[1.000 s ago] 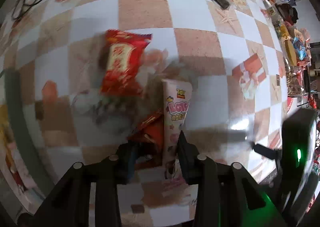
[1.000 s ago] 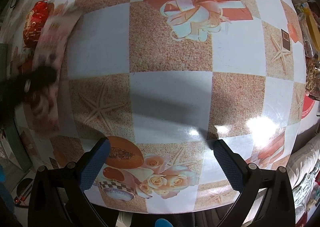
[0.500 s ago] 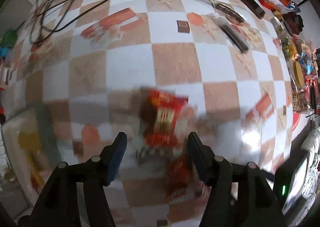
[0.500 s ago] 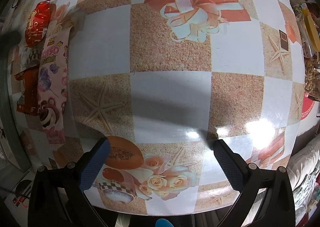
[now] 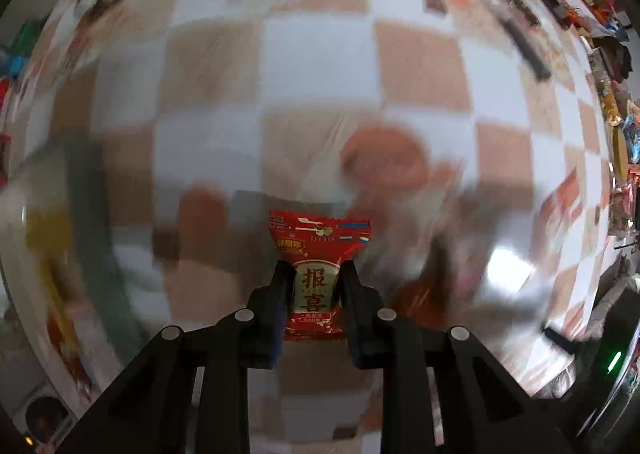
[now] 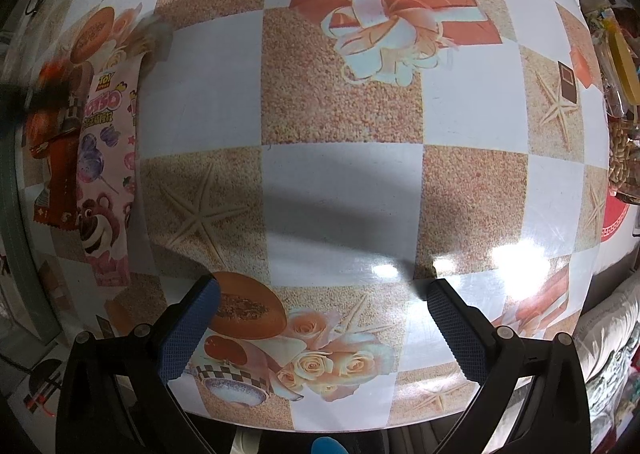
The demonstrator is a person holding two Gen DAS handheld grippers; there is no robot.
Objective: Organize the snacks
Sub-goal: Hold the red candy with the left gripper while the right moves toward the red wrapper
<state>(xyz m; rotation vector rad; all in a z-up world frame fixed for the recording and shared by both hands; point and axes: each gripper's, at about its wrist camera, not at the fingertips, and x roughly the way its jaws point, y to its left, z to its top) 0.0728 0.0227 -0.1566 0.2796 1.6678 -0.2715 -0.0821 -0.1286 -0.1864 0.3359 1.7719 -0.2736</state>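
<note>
The left gripper (image 5: 316, 272) has its jaws closing on a red snack packet (image 5: 318, 254) pinched between them; the right gripper (image 6: 322, 296) holds its jaws spread, empty, above the desk (image 6: 340, 190).

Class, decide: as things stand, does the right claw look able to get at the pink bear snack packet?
Probably yes. The right claw is open and empty, and the pink bear snack packet lies flat with bare tablecloth between them.

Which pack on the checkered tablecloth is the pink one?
In the right wrist view, go to the left edge of the checkered tablecloth. The long pink snack pack lies there beside a dark red packet. Only the pink one carries a Toy Story logo and a cartoon bear.
</note>
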